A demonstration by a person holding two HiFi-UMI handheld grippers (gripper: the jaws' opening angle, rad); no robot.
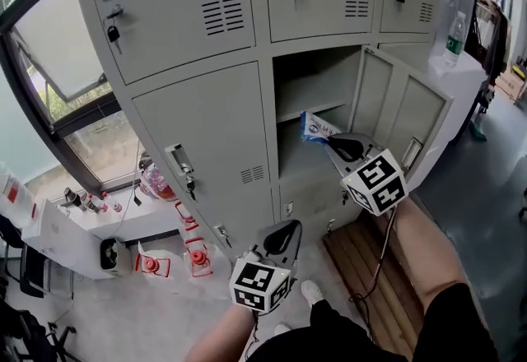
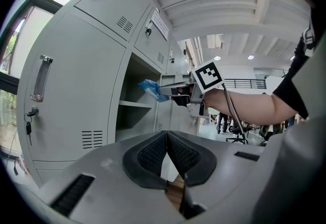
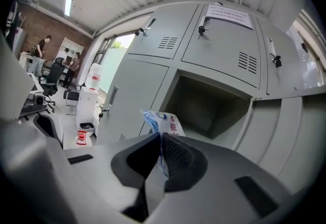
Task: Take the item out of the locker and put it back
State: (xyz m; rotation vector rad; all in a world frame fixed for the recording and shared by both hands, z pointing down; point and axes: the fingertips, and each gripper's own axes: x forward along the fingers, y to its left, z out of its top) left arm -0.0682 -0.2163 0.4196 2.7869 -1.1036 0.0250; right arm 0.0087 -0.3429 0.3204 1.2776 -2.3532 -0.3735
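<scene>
A flat blue-and-white packet (image 1: 318, 128) hangs in front of the open locker compartment (image 1: 317, 93), pinched at its near edge by my right gripper (image 1: 332, 138), which is shut on it. From the right gripper view the packet (image 3: 162, 122) sticks out past the closed jaws toward the dark compartment (image 3: 209, 108). In the left gripper view the same packet (image 2: 152, 90) shows beside the shelf (image 2: 133, 104). My left gripper (image 1: 295, 228) is lower, in front of the closed doors, its pads (image 2: 153, 152) meeting at the tips with nothing between them.
The locker door (image 1: 394, 109) stands swung open to the right of the compartment. Closed grey locker doors (image 1: 206, 155) with handles and keys surround it. Red items (image 1: 152, 264) lie on the floor at the left, a wooden pallet (image 1: 362, 257) at the right. People stand far off (image 3: 48, 50).
</scene>
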